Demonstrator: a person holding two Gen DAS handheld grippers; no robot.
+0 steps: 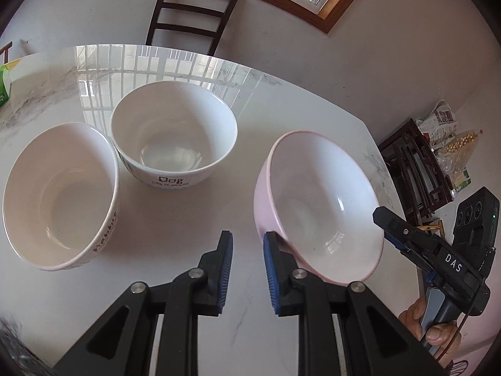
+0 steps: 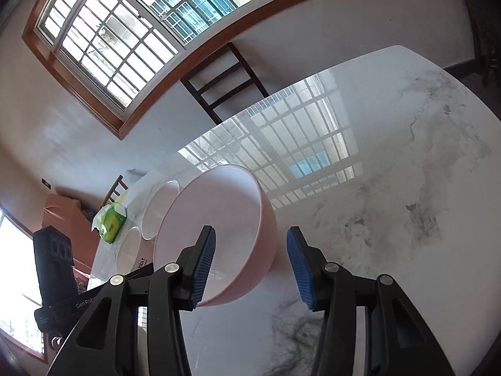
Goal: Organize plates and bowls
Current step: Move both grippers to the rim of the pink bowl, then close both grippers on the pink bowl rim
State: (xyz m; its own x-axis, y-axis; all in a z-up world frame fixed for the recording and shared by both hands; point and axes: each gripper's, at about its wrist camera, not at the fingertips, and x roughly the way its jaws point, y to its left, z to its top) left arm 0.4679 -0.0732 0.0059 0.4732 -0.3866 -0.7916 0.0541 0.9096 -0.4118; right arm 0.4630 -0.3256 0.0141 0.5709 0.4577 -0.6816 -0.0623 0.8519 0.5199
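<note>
Three bowls stand on the marble table (image 1: 219,213). A pink bowl (image 1: 319,206) is at the right, a white "Dog" bowl (image 1: 173,134) at the back middle, a white "Rabbit" bowl (image 1: 59,194) at the left. My left gripper (image 1: 247,263) is open just left of the pink bowl, its right finger touching the bowl's outer wall. My right gripper (image 2: 252,266) is open, its jaws on either side of the pink bowl's (image 2: 219,228) near wall; it also shows in the left wrist view (image 1: 385,216). The white bowls (image 2: 159,206) lie beyond.
A dark chair (image 1: 191,15) stands behind the table's far edge. A green tissue pack (image 2: 112,222) sits at the table's left end. A dark wooden stand (image 1: 416,169) with newspaper and bags is off the right edge.
</note>
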